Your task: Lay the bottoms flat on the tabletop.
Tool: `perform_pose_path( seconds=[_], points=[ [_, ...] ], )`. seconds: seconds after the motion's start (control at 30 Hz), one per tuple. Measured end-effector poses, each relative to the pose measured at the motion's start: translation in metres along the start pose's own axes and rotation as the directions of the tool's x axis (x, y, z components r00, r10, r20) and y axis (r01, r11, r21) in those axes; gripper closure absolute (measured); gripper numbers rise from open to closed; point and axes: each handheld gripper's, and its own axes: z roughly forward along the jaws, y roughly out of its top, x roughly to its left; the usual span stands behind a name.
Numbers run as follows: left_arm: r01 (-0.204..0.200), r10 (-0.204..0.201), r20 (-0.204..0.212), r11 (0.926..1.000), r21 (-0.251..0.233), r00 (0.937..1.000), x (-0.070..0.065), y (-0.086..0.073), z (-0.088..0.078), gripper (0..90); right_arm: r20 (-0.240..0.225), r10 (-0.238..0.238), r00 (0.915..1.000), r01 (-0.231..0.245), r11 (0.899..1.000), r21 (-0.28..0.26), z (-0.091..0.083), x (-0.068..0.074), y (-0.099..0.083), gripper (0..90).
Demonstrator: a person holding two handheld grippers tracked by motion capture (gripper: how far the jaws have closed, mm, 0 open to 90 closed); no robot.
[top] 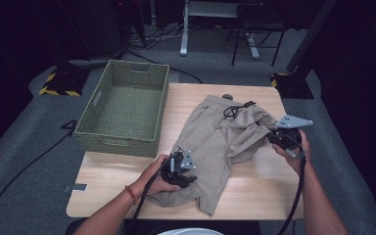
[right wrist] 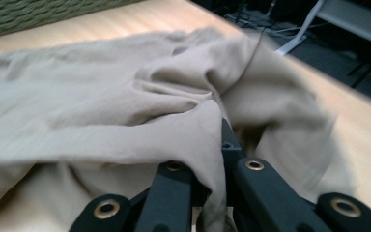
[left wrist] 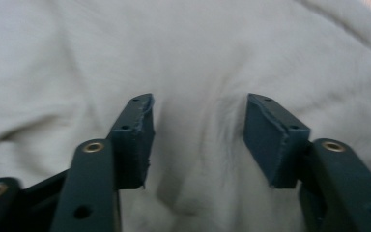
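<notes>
High view showed the beige shorts (top: 220, 142) spread over the middle of the wooden table (top: 259, 191), their black drawstring (top: 235, 108) at the far end. The right gripper (top: 280, 138) had pinched a fold at their right edge, jaws clamped on cloth. The left gripper (top: 188, 178) hung over the near leg, jaws apart, nothing caught. A green woven basket (top: 126, 107) stood to the left.

shorts (top: 220, 137): soft matt cloth | basket (top: 127, 105): rough woven fibre | table (top: 254, 186): smooth pale wood
</notes>
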Motion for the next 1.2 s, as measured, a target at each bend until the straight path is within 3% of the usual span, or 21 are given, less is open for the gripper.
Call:
perform_pose_path(
  seconds=[0.1,0.23,0.27,0.3,0.33,0.4,0.5,0.57,0.67,0.7,0.77,0.8,0.83,0.9,0.93,0.97,1.03,1.07,1.1,1.13,1.2],
  points=[
    [-0.025,0.025,0.040,0.9997,-0.002,0.9989,-0.008,0.002,0.003,50.5,0.017,-0.052,0.9985,0.052,0.999,0.009,0.009,-0.001,0.033,88.0],
    [-0.025,0.026,0.093,0.9996,-0.012,0.9953,-0.018,0.005,0.006,51.3,-0.017,-0.165,0.9861,0.166,0.985,0.047,0.030,0.025,0.083,88.0],
    [-0.024,0.026,0.109,0.9995,-0.018,0.9937,-0.022,0.006,0.007,51.3,-0.033,-0.213,0.9765,0.215,0.975,0.060,0.037,0.038,0.092,88.0],
    [-0.027,0.030,0.119,0.9993,-0.026,0.9924,-0.026,0.007,0.008,51.1,-0.086,-0.276,0.9573,0.283,0.955,0.087,0.053,0.066,0.107,87.7],
    [-0.034,0.038,0.124,0.9987,-0.037,0.9915,-0.031,0.008,0.009,51.1,-0.086,-0.276,0.9573,0.283,0.955,0.087,0.053,0.066,0.107,87.7],
    [-0.037,0.043,0.147,0.9986,-0.038,0.9882,-0.039,0.009,0.010,50.5,-0.141,-0.329,0.9338,0.347,0.928,0.134,0.075,0.097,0.114,86.4],
    [-0.048,0.054,0.147,0.9978,-0.046,0.9876,-0.050,0.010,0.011,48.8,-0.245,-0.301,0.9216,0.345,0.925,0.162,0.103,0.124,0.112,73.0],
    [-0.059,0.066,0.156,0.9970,-0.049,0.9855,-0.056,0.010,0.010,48.5,-0.319,-0.288,0.9030,0.356,0.918,0.177,0.121,0.145,0.106,61.4],
    [-0.064,0.068,0.150,0.9975,-0.030,0.9864,-0.059,0.009,0.007,43.5,-0.378,-0.247,0.8925,0.338,0.920,0.198,0.130,0.153,0.096,37.6],
    [-0.061,0.067,0.127,0.9969,-0.050,0.9896,-0.059,0.008,0.004,40.7,-0.396,-0.225,0.8904,0.317,0.930,0.185,0.126,0.151,0.094,36.6],
    [-0.024,0.037,0.126,0.9947,-0.100,0.9913,-0.054,0.007,-0.005,34.9,-0.385,-0.162,0.9084,0.221,0.969,0.113,0.102,0.137,0.091,30.3],
    [-0.012,0.024,0.107,0.9933,-0.115,0.9940,-0.051,0.007,-0.011,33.2,-0.396,-0.142,0.9073,0.182,0.981,0.066,0.087,0.129,0.090,30.6],
    [-0.007,0.018,0.084,0.9921,-0.125,0.9963,-0.048,0.008,-0.016,31.4,-0.383,-0.120,0.9160,0.140,0.990,0.024,0.070,0.121,0.087,31.9],
    [0.023,-0.011,0.082,0.9880,-0.153,0.9965,-0.038,0.007,-0.025,31.2,-0.325,-0.112,0.9390,0.107,0.994,-0.033,0.041,0.111,0.079,35.9],
    [0.029,-0.018,0.068,0.9875,-0.155,0.9975,-0.034,0.006,-0.027,31.3,-0.343,-0.105,0.9334,0.087,0.994,-0.069,0.025,0.105,0.072,37.6],
    [0.022,-0.014,0.052,0.9887,-0.148,0.9985,-0.031,0.006,-0.026,32.6,-0.340,-0.104,0.9345,0.082,0.993,-0.079,0.015,0.103,0.065,40.1],
    [0.011,-0.008,0.028,0.9932,-0.116,0.9996,-0.027,0.005,-0.021,36.9,-0.294,-0.152,0.9436,0.137,0.988,-0.072,0.001,0.102,0.050,48.9],
    [0.021,-0.017,0.036,0.9940,-0.107,0.9992,-0.024,0.003,-0.018,36.5,-0.283,-0.174,0.9433,0.165,0.985,-0.054,-0.002,0.101,0.040,48.9],
    [0.021,-0.015,0.057,0.9940,-0.107,0.9982,-0.020,0.002,-0.013,39.8,-0.283,-0.156,0.9463,0.155,0.988,-0.026,0.000,0.100,0.029,49.1],
    [0.025,-0.020,0.056,0.9953,-0.093,0.9982,-0.019,0.001,-0.009,40.5,-0.276,-0.135,0.9515,0.146,0.989,0.019,0.007,0.098,0.015,49.1],
    [0.028,-0.023,0.055,0.9969,-0.073,0.9982,-0.018,0.002,-0.002,39.8,-0.252,-0.131,0.9588,0.165,0.979,0.120,0.031,0.100,-0.014,44.6]
  ],
)
